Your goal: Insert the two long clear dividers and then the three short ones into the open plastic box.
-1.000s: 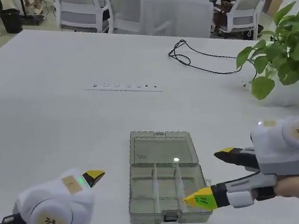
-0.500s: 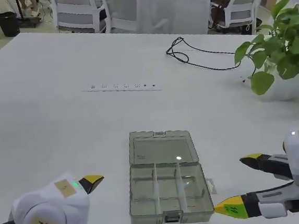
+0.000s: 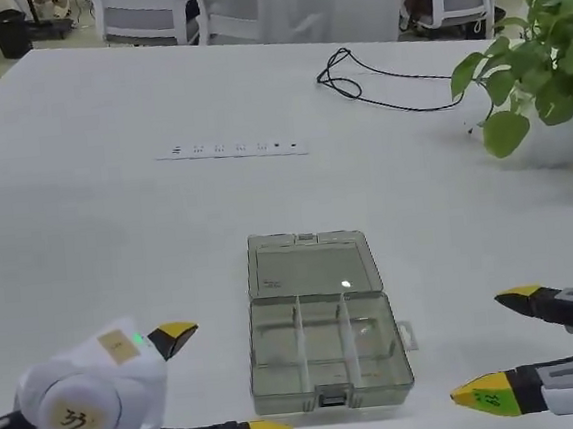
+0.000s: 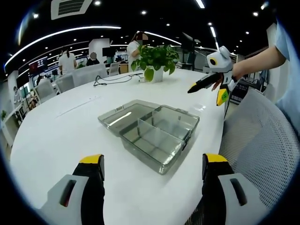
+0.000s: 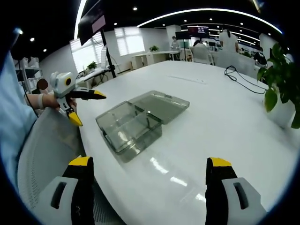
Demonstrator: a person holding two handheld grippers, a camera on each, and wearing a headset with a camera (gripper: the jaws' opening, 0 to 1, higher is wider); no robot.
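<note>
Head view: I see the plastic box (image 3: 327,336) on the bench (image 3: 116,219) between left gripper (image 3: 224,383) and right gripper (image 3: 494,345), fingers (image 3: 179,332) wide, empty.

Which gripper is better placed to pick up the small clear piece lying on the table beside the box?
Right, probably. The right gripper is open, empty and on the same side of the open box as the clear piece; the left gripper would have to cross over the box.
</note>
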